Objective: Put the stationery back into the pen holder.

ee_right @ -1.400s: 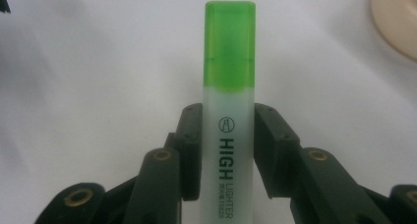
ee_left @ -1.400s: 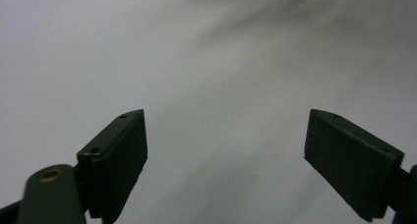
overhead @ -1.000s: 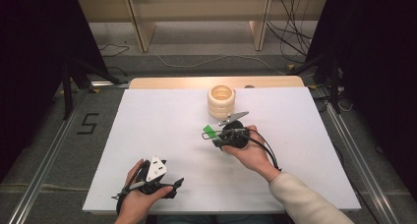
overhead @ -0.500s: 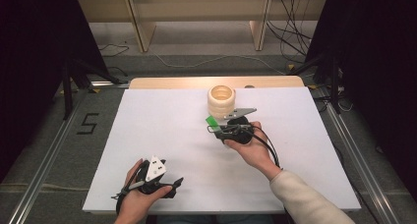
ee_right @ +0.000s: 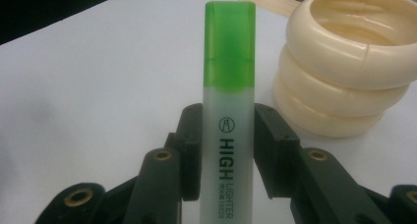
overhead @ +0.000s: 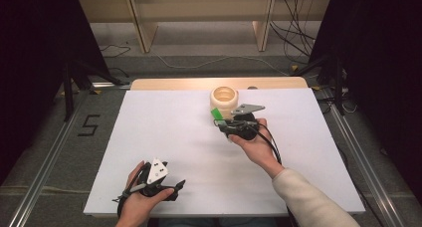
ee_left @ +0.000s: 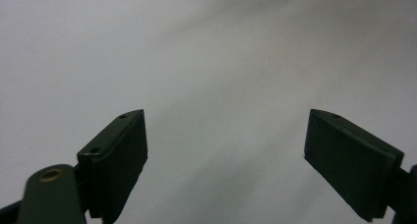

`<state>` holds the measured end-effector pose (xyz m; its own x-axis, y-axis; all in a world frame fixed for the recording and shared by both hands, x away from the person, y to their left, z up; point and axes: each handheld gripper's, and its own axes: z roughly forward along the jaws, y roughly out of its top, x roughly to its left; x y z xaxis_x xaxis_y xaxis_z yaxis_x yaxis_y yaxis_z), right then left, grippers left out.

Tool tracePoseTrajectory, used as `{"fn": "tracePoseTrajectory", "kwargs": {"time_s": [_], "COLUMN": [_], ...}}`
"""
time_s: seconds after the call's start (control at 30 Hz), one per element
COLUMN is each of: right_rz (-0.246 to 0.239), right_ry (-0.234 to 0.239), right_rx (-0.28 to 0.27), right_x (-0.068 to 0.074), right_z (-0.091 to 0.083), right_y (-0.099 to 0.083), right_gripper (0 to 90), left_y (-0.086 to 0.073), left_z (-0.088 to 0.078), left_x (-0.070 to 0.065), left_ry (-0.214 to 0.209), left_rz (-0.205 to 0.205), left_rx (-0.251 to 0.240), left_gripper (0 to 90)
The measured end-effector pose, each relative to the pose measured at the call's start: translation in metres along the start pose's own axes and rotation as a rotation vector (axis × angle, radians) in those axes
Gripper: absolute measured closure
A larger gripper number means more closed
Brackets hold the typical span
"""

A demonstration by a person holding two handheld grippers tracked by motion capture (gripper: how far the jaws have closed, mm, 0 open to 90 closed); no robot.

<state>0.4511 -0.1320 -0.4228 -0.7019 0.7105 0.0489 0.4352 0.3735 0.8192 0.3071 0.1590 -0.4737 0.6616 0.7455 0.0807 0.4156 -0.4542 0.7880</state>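
Here, line by line.
Right tool (overhead: 225, 122): its two black jaws are closed on a highlighter (ee_right: 229, 135), one jaw pressed to each side of the pale barrel, as the right gripper view shows.
Highlighter: translucent white body printed "HIGH LIGHTER", with a green cap (ee_right: 230, 44) that sticks out well past the jaw tips; in the high view the green end (overhead: 216, 113) points away from the person's right hand (overhead: 256, 145).
Cream ring pot (overhead: 224, 97): a holder that looks like three stacked rings, open at the top, standing just ahead of the right tool and slightly to the side of the cap; in the right gripper view (ee_right: 344, 62) it is near the highlighter but not touching it.
Left tool (overhead: 174, 189): jaws spread wide apart with nothing between them; the left gripper view (ee_left: 223, 160) looks past them onto bare white surface.
Left hand (overhead: 139, 199): holds its tool low at the near edge, well apart from the right tool and the pot.
Tabletop (overhead: 164, 132): a white sheet under both tools, with a strip of light wood (overhead: 169, 83) at the far edge beyond the pot.
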Motion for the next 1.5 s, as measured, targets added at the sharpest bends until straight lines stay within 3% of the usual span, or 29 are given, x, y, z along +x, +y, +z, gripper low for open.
{"fn": "tracePoseTrajectory", "kwargs": {"time_s": [0.5,1.5], "right_rz": [0.024,0.045], "right_ry": [-0.04,-0.078], "right_rx": [-0.05,-0.081], "right_x": [-0.013,-0.03], "right_z": [-0.002,0.005], "right_y": [0.013,0.037], "right_gripper": [66.8,66.8], "left_y": [0.0,0.0], "left_z": [-0.001,-0.001], "left_x": [0.0,0.001], "left_ry": [0.006,0.011], "left_rz": [-0.006,-0.008], "left_rx": [-0.007,-0.009], "left_gripper": [16.3,16.2]}}
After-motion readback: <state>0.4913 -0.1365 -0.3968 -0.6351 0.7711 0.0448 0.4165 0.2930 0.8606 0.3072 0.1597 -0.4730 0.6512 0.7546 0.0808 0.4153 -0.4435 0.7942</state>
